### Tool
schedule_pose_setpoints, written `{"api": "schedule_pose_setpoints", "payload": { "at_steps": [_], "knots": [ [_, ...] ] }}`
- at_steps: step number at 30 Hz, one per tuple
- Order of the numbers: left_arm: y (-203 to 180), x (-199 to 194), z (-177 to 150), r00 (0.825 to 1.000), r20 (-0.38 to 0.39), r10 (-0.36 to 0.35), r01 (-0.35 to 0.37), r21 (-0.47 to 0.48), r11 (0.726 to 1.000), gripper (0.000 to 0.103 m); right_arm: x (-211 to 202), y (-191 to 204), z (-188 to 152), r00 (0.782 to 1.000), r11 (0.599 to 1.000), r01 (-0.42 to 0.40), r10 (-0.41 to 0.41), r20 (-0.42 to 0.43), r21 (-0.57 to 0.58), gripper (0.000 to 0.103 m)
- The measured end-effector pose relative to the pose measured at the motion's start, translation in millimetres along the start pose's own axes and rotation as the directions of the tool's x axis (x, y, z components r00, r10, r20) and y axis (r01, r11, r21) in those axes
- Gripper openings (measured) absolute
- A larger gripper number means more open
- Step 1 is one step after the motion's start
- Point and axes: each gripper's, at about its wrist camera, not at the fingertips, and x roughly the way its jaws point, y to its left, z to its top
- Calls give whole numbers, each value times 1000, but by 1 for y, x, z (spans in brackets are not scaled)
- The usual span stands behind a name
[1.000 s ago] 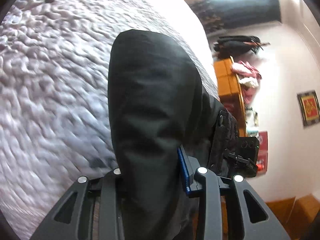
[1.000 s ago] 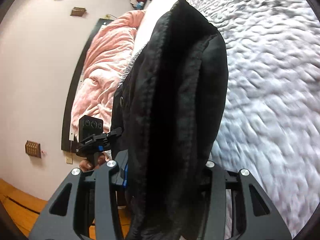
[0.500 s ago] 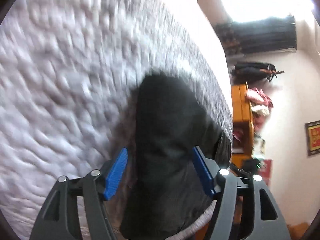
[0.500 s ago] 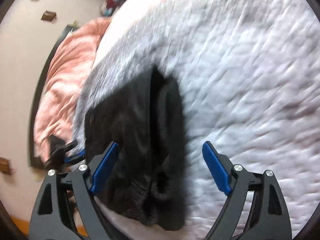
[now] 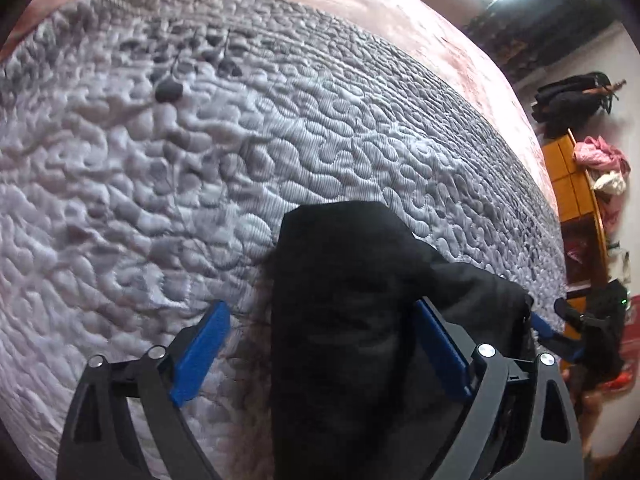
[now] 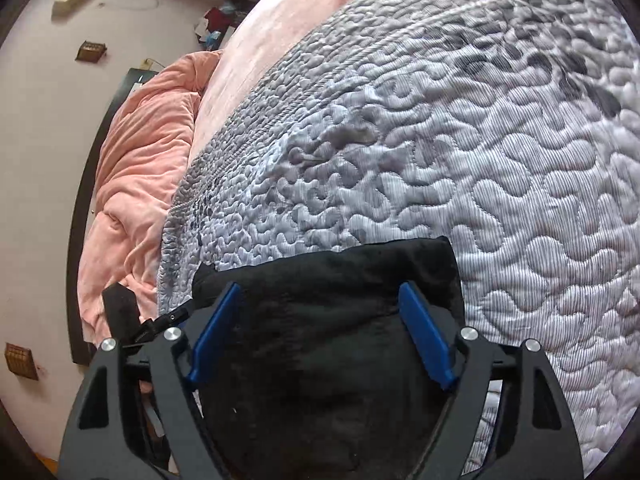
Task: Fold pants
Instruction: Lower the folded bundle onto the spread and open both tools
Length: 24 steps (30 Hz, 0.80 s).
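The black pants [image 5: 344, 320] lie folded in a bundle on the grey quilted bedspread [image 5: 200, 160], near the bed's near edge. My left gripper [image 5: 320, 344] is open, its blue pads on either side of the bundle's left part, not squeezing it. My right gripper [image 6: 320, 332] is open too, its blue pads spread over the top of the pants [image 6: 328, 344]. The right gripper also shows at the right edge of the left wrist view [image 5: 580, 332]. The left gripper's body shows at the left of the right wrist view [image 6: 132, 316].
A pink blanket [image 6: 140, 184] is heaped at the head of the bed. A pink sheet [image 5: 400, 20] lies beyond the quilt. An orange wooden cabinet [image 5: 576, 184] with clothes on it stands by the wall at the right.
Both grippers held the pants up in shut jaws one second ago. They lowered the bundle onto the quilt and opened, and the pants now rest on the bed.
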Motion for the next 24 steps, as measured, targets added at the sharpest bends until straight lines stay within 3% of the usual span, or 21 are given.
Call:
{"api": "schedule_pose_setpoints", "payload": {
  "at_steps": [4,9,13,17,20,24],
  "knots": [
    [4,-21,-11,998,34,-50,50,-4,999,91,-35,19,-23,996,994,-87,88,22,-59,84],
    [10,-64,-68,989,105,-108,105,34,994,91,-76,37,-81,987,980,-155,160,32,-126,85],
    [9,-55,-108,997,83,-9,3,80,997,91,-65,19,-112,993,989,-114,114,3,-96,86],
    [10,-31,-117,999,44,27,-30,77,997,93,-46,-1,-113,998,996,-70,70,-3,-49,80],
    [12,-39,-120,999,44,-12,10,43,999,89,-53,6,-115,998,997,-61,62,8,-56,81],
    [6,-71,-142,986,126,-110,100,89,991,92,-86,19,-133,996,993,-47,56,74,-110,88]
  ]
}}
